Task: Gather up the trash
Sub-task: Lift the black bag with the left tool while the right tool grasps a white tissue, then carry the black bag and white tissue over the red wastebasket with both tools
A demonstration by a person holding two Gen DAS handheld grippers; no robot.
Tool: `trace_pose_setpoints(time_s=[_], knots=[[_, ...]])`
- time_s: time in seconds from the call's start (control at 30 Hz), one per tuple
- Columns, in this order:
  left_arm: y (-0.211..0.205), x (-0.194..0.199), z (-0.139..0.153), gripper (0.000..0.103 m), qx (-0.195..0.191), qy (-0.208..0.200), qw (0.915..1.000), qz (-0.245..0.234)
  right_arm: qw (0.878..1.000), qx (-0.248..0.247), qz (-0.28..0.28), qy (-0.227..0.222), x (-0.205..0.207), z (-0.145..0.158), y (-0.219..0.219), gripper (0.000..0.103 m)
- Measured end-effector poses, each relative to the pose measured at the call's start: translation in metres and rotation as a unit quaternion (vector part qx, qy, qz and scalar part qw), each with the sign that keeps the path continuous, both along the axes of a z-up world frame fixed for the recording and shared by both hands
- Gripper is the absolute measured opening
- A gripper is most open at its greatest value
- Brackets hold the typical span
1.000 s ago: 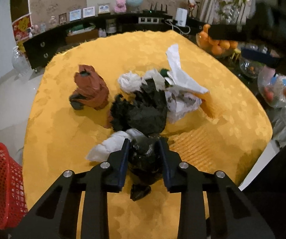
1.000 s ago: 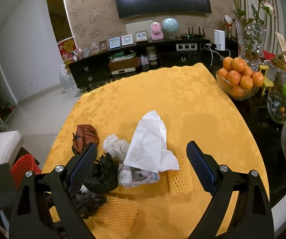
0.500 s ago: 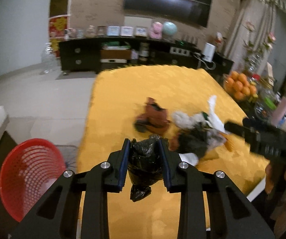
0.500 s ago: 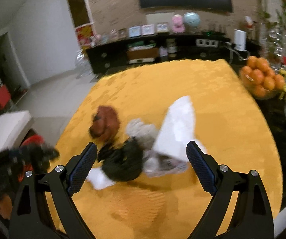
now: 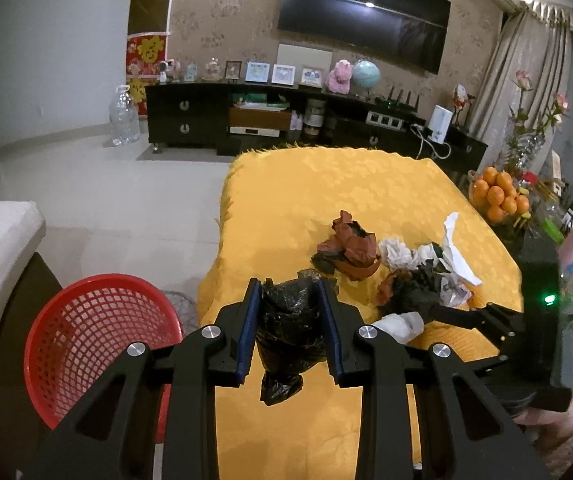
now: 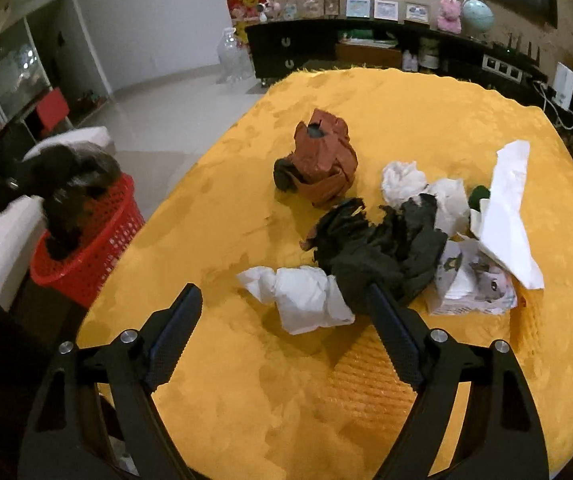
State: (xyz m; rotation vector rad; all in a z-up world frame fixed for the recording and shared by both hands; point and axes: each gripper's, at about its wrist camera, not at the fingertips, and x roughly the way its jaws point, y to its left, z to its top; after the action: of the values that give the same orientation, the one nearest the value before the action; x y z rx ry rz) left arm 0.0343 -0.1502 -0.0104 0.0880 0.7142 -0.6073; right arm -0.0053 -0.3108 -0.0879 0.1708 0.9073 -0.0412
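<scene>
Trash lay heaped on a yellow damask cloth (image 6: 426,128) with a faint leaf pattern. The left gripper (image 5: 289,322) was clenched on a crumpled black bag (image 5: 288,326), glossy and wrinkled plastic, its knotted tail hanging below the blue-edged pads. That bag hung over the cloth's near edge, with a red mesh basket (image 5: 98,344) at eight o'clock of it, down beside the table. In the right wrist view the same basket (image 6: 94,240) stood at nine o'clock, with a blurred dark shape above its rim.

The right gripper (image 6: 282,322) was closing, its ribbed black fingers (image 6: 172,334) touching nothing yet. A white wad (image 6: 306,296) of creased paper lay just beyond its tips, between them. Against the wad's two o'clock side sat a matte, ragged black sheet (image 6: 378,248). A brown paper lump (image 6: 324,158), folded into stiff facets, stood apart at twelve o'clock. More white tissue (image 6: 404,178) and a long white sheet (image 6: 506,204) lay at two o'clock, the sheet sticking up from a printed tissue pack (image 6: 470,284). A yellow foam net (image 6: 370,376), dimpled like honeycomb, lay flat at five o'clock of the wad.
</scene>
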Motion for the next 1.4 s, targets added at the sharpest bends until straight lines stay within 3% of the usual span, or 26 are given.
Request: trace_pose_setpoints(time_s=[0.17,0.3,0.57,0.77,1.17,1.4], knots=[[0.005,0.0,0.003,0.027,-0.005,-0.001,1.0,0.002,1.0,-0.013,0.014,0.024,0.01,-0.016,0.007,0.061],[0.008,0.0,0.004,0.027,-0.008,0.0,0.9999,0.007,0.999,-0.028,0.01,0.034,0.016,-0.029,0.011,0.056],[0.014,0.001,0.006,0.027,-0.009,-0.006,0.9998,0.018,0.999,-0.042,0.011,0.024,0.022,-0.027,0.013,0.032],[0.021,0.004,0.01,0.027,-0.011,-0.012,0.9994,0.032,0.999,-0.039,0.007,0.003,0.019,-0.014,0.014,0.03],[0.046,0.005,0.027,0.027,0.002,-0.066,0.9934,0.093,0.995,-0.04,-0.005,-0.093,0.009,0.05,0.024,0.03],[0.07,0.011,0.031,0.027,0.007,-0.077,0.9876,0.137,0.993,-0.041,0.009,-0.114,0.014,0.071,0.04,0.03]])
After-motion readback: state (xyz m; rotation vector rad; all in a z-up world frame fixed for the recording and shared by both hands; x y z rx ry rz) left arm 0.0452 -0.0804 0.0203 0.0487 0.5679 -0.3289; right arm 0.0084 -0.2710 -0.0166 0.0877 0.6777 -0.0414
